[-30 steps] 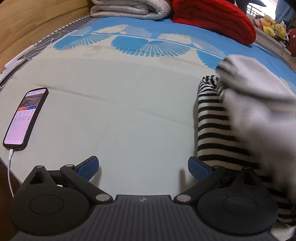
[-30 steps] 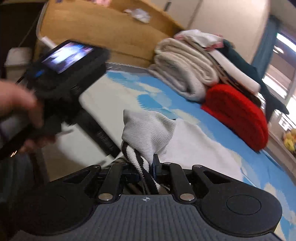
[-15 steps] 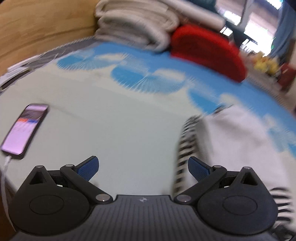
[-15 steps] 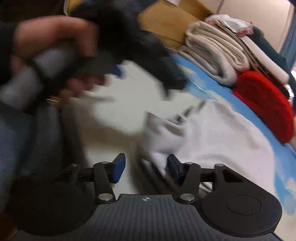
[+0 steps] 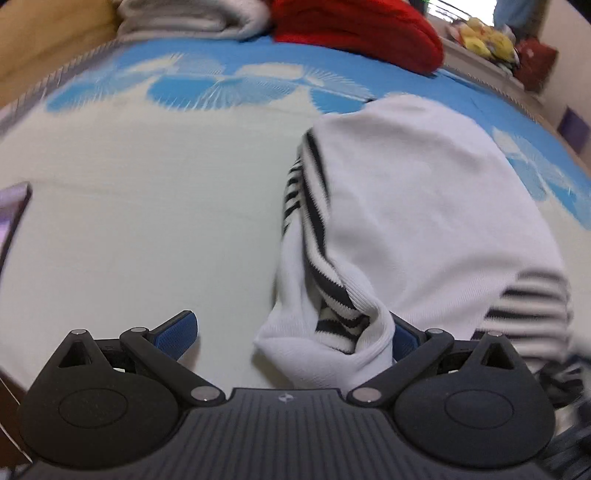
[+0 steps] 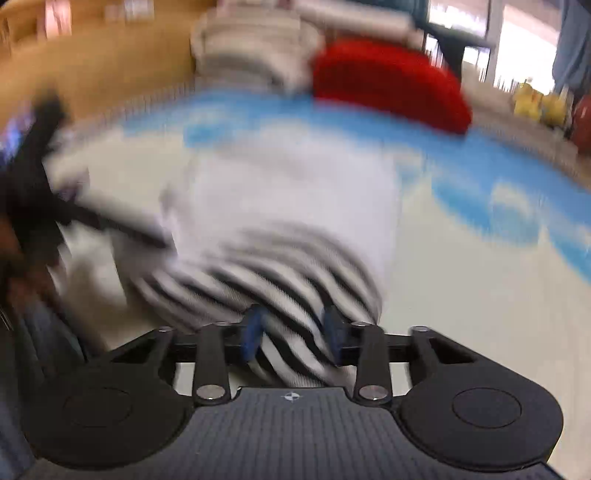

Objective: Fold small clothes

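Two hand-held grippers are working: left hand-held gripper (image 5: 293, 334) is gaping wide w/ a corner of the white knit garment w/ black stripes (image 5: 417, 221) lying between its fingers, ungripped; right hand-held gripper (image 6: 293, 334) is half-closing around the striped hem. Garment is lying on the pale bed sheet w/ blue fans (image 5: 147, 206), partly folded; tidying left. Beyond, red cushion (image 5: 354, 29), grey blanket (image 5: 192, 14) are sitting clear.
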### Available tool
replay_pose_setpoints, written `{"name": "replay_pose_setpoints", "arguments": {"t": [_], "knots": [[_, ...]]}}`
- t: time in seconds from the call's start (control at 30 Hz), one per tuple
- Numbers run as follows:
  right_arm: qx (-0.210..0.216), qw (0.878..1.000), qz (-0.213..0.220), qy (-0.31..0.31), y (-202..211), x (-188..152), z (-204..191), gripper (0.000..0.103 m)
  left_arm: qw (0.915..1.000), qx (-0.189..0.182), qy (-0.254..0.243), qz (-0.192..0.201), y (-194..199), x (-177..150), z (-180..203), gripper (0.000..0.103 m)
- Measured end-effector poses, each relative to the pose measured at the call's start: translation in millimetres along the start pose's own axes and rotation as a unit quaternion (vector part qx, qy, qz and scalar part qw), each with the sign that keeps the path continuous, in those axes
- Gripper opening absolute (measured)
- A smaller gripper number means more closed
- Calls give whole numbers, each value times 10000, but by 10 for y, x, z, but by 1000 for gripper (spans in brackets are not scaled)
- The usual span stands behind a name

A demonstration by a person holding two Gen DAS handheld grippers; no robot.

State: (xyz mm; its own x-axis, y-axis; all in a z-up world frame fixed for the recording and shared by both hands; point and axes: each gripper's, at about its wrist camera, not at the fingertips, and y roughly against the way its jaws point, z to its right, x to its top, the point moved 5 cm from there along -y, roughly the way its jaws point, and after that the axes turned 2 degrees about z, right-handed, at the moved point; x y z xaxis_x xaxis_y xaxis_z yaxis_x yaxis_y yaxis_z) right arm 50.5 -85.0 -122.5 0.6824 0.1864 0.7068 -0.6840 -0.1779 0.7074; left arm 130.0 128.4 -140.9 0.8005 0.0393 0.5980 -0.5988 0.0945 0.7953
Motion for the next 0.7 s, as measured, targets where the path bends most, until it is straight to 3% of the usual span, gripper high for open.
{"name": "replay_pose_setpoints", "arguments": {"t": [0.03,0.1,0.2,0.33,0.47,0.53,0.6,0.7], "knots": [[-26,9998,-155,-78,-44,-125,-10,34,10000,-29,22,10,28,-20,-48,103],[-50,9998,28,-172,51,-269,-44,34,9999,-1,-70,90,87,-74,-82,103],[182,9987,145,-448,209,-232,-51,34,9997,11,-82,237,192,-108,-114,103],[258,9925,766,-918,639,-171,25,35,9990,198,-71,396,360,-198,-162,103],[283,9835,1368,-1151,947,-190,114,52,9940,884,220,611,482,-343,-300,103],[151,9826,1444,-1161,968,-258,141,60,9890,1328,62,646,500,-416,-315,103],[-22,9832,1395,-1175,949,-376,213,67,9885,1317,-204,715,523,-455,-264,103],[-90,9829,1278,-1322,884,-443,274,74,9902,974,-333,946,683,-531,-168,103]]}}
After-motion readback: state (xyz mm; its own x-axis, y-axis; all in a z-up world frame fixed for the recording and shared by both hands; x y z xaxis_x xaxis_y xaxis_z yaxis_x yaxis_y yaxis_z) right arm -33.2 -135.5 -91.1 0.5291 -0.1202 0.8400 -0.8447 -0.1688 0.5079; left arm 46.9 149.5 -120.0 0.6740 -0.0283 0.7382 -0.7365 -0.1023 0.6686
